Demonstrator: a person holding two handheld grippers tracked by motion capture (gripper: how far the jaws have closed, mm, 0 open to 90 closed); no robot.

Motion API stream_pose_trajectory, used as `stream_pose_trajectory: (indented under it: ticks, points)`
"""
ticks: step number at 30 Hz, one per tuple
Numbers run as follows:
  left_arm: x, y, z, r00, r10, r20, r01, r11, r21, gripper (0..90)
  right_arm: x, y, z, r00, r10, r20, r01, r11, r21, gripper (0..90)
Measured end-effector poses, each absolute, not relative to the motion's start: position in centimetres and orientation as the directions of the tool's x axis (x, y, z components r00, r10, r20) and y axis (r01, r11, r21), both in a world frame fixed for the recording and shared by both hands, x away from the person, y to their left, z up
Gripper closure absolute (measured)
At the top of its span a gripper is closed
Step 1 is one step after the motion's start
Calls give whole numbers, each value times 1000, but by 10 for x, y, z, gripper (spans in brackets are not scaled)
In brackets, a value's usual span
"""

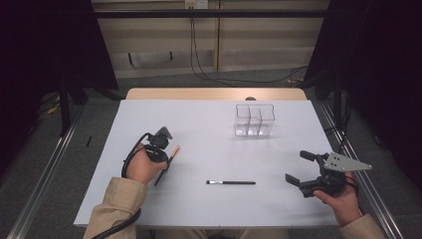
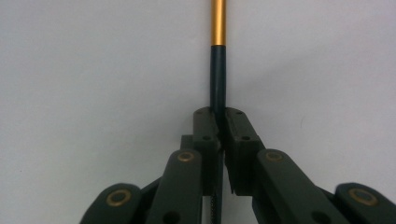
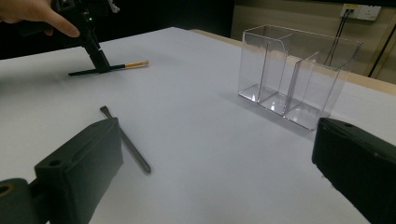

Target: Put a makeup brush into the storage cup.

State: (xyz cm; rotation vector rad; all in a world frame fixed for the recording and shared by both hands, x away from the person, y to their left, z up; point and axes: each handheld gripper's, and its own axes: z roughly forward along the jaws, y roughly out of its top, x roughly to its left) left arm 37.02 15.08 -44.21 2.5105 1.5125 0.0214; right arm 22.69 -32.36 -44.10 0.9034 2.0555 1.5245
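Observation:
My left gripper [image 1: 167, 160] points down at the left of the white table [image 1: 209, 124], shut on a slim black brush with a gold end [image 1: 174, 150]. The left gripper view shows the pads [image 2: 205, 126] pinching the black shaft [image 2: 218, 70], the gold part reaching away. A second black brush [image 1: 231, 182] lies flat near the front middle. At the right my right gripper [image 1: 297, 166] is held open with nothing between its jaws. In the right gripper view that second brush [image 3: 127, 141] lies just beyond the left jaw, with the left gripper [image 3: 100, 64] and its brush [image 3: 133, 64] farther off.
A clear plastic organizer with three compartments [image 1: 255, 120] stands upright at the back right of the table, also in the right gripper view [image 3: 294, 70]. It looks empty. A wooden strip [image 1: 214, 93] borders the table's far edge. Metal rails run along both sides.

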Motion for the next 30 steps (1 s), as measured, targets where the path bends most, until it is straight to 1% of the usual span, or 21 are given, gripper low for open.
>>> stream_pose_trajectory:
  ticks: [2, 8, 16, 22, 30]
  points:
    - [370, 152, -440, 471, 877, -96, 872, -446, 202, 842, 227, -324, -441, -699, 714, 40, 247, 188, 951, 13]
    - [367, 157, -435, 469, 873, -136, 867, -425, 259, 842, 226, -324, -442, -698, 715, 42, 251, 189, 950, 13]
    - [364, 164, -427, 466, 864, -192, 840, -364, 403, 842, 227, -322, -442, -701, 712, 40, 251, 193, 949, 13]
    - [361, 165, -425, 465, 853, -238, 826, -320, 464, 842, 227, -322, -443, -701, 712, 43, 252, 191, 949, 13]
    - [355, 166, -419, 482, 840, -251, 758, -255, 601, 842, 227, -323, -443, -700, 712, 42, 250, 189, 950, 13]
